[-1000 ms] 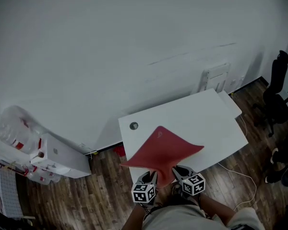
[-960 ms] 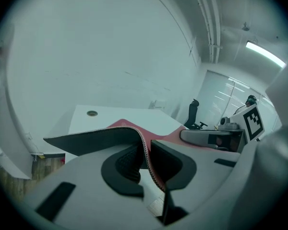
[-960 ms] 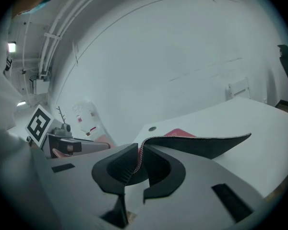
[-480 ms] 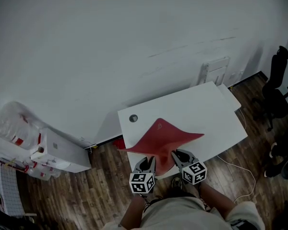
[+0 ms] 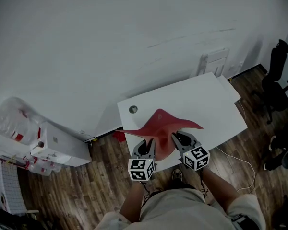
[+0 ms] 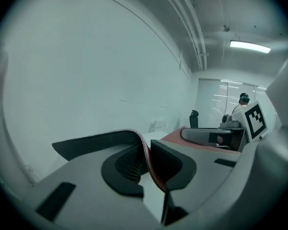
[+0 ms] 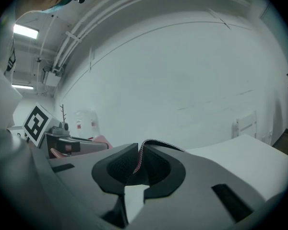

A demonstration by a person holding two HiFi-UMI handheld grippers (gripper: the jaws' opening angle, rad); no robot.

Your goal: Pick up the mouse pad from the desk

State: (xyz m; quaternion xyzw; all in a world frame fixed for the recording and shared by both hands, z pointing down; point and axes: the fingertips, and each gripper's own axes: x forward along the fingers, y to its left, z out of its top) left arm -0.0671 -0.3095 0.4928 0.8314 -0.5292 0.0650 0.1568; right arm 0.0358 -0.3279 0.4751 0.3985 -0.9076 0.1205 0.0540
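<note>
The red mouse pad [image 5: 159, 127] hangs in the air above the white desk [image 5: 206, 107], sagging between my two grippers. My left gripper [image 5: 148, 146] is shut on its near left edge; in the left gripper view the pad's stitched edge [image 6: 145, 155] runs pinched between the jaws of that gripper [image 6: 146, 163]. My right gripper [image 5: 176, 141] is shut on the near right edge, and the right gripper view shows the thin pad edge [image 7: 138, 161] clamped in that gripper [image 7: 137, 166]. The pad's black underside [image 6: 93, 140] curls out to the left.
A round grommet [image 5: 133, 109] sits in the desk's far left corner. A black office chair [image 5: 277, 83] stands at the right on the wood floor. A white box [image 5: 60, 150] and water bottles [image 5: 12, 123] lie at the left by the wall.
Both grippers have risen with the mouse pad, which has come off the desk and folded into a saddle shape. The desk looks farther below it.
</note>
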